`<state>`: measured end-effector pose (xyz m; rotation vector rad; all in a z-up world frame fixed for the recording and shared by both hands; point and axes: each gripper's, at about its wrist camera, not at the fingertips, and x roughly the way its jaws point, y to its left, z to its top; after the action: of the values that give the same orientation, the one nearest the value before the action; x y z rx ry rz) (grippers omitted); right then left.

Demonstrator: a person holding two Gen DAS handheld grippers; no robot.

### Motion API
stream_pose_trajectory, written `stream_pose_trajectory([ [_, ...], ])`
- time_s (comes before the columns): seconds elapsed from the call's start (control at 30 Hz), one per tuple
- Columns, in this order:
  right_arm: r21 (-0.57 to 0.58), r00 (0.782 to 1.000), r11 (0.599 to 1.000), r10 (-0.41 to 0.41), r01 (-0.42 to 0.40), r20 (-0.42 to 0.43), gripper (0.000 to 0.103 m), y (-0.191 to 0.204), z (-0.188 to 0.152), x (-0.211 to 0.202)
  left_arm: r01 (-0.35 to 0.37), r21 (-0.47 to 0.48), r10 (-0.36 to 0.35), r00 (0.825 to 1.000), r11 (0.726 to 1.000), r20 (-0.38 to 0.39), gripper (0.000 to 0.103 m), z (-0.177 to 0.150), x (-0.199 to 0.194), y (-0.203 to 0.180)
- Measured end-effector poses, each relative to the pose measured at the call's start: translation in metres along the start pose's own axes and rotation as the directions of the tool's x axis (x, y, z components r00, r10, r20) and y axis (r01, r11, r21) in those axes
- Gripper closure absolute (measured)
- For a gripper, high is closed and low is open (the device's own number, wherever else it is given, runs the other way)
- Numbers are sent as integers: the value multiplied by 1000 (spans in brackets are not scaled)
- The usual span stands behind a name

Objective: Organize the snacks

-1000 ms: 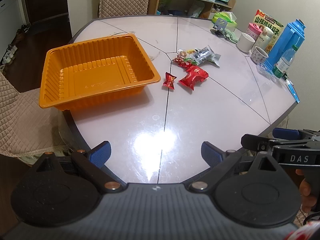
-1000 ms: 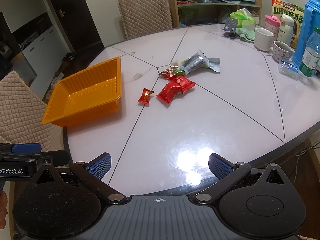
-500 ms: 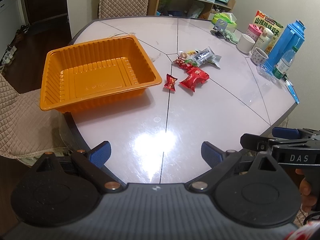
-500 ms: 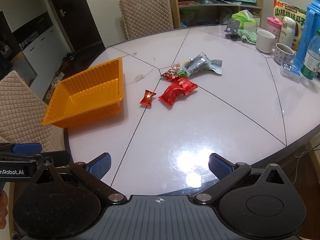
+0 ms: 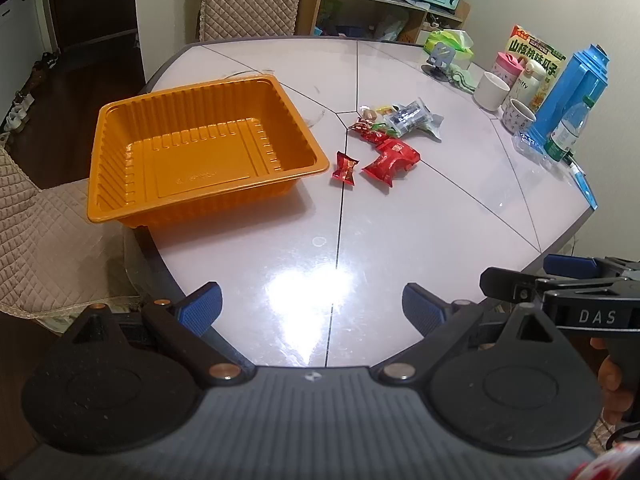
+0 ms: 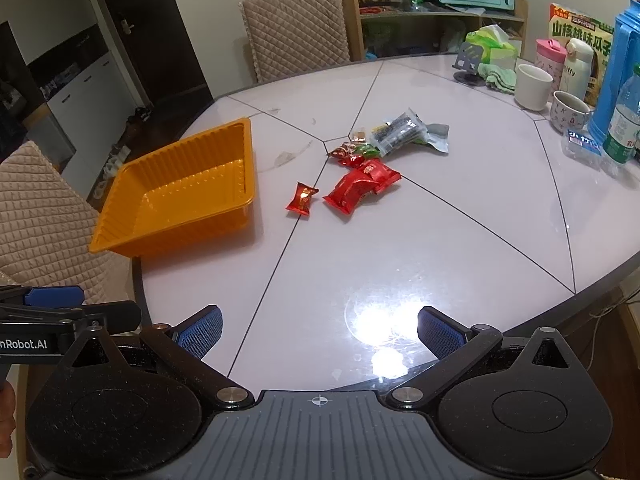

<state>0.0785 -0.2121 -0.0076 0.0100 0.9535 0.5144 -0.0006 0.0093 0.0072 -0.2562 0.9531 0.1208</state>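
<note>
An empty orange tray point(image 5: 120, 148) point(image 6: 120, 184) stands at the table's left edge. To its right lies a small red candy packet point(image 5: 345, 167) point(image 6: 302, 198). Beyond it lie larger red packets point(image 5: 393, 159) point(image 6: 360, 186), small red and green sweets point(image 6: 352, 151) and a clear bag with dark contents point(image 5: 412, 115) point(image 6: 402, 131). My left gripper point(image 5: 312, 310) is open and empty over the near table edge. My right gripper point(image 6: 319, 330) is open and empty beside it, and shows in the left wrist view point(image 5: 560, 284).
At the table's point(image 6: 400, 260) far right stand a blue jug point(image 5: 572, 88), a water bottle point(image 6: 622, 120), mugs point(image 6: 532, 86), a snack box point(image 5: 536, 52) and a tissue pack point(image 6: 492, 42). Padded chairs point(image 6: 298, 28) stand behind and at the left.
Both grippers have moved slightly forward and up over the table; the tray and snacks sit lower in view. Both stay open and empty.
</note>
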Motion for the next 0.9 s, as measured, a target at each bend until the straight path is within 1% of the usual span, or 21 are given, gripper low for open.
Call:
stream_pose_trajectory([
  [0.23,0,1000,1000,-6,6,6,0,5,-5,-1,4,-6,-4,1000,1000,2,7,-5,-5,4],
  [0.5,10,1000,1000,-11,10,23,0,-2,-10,-2,21,-17,-21,1000,1000,10,7,-9,-5,6],
  [0.67,17,999,1000,1,-1,41,0,-14,-6,7,25,5,-25,998,1000,53,7,-8,-4,2],
  [0.73,20,999,1000,12,-13,50,0,-20,-2,13,14,20,-16,997,1000,77,9,-6,-1,-2],
  [0.9,25,998,999,34,-36,58,0,-40,7,32,17,37,-20,996,999,87,16,4,21,-15],
])
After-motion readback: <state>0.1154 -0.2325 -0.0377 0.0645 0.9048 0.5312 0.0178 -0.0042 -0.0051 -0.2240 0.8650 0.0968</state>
